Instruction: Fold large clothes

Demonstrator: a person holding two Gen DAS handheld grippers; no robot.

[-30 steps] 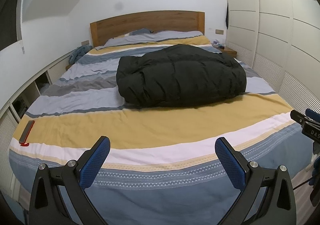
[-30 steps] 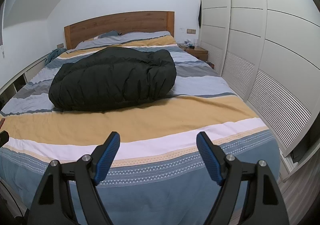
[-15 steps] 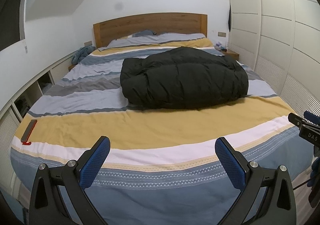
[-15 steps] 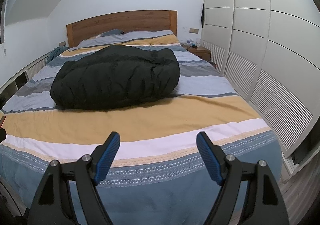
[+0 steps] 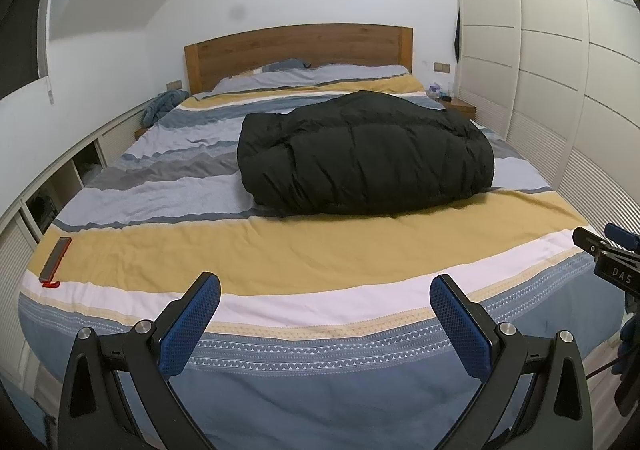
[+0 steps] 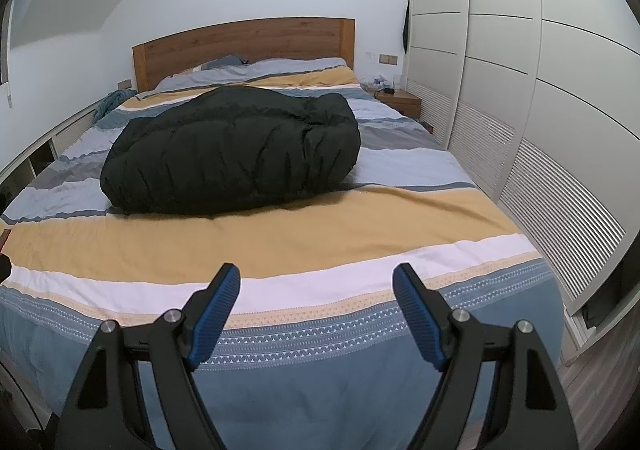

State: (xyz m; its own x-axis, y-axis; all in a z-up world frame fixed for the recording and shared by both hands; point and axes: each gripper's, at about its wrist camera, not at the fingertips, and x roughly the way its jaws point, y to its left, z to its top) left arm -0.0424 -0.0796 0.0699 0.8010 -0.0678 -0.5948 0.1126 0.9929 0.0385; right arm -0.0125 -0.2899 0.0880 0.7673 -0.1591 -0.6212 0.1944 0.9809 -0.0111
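Left wrist view shows your left gripper and right gripper, both jaws spread and empty, at the bed's near edge. Black puffer coat lies mid-bed, probably already folded (seams hidden); reach far to check.

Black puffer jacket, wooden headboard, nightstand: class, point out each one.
Black puffer jacket (image 5: 366,158): left wrist view, quilted middle.
Wooden headboard (image 6: 244,46): right wrist view, panel centre.
Nightstand (image 6: 400,99): right wrist view, top surface.
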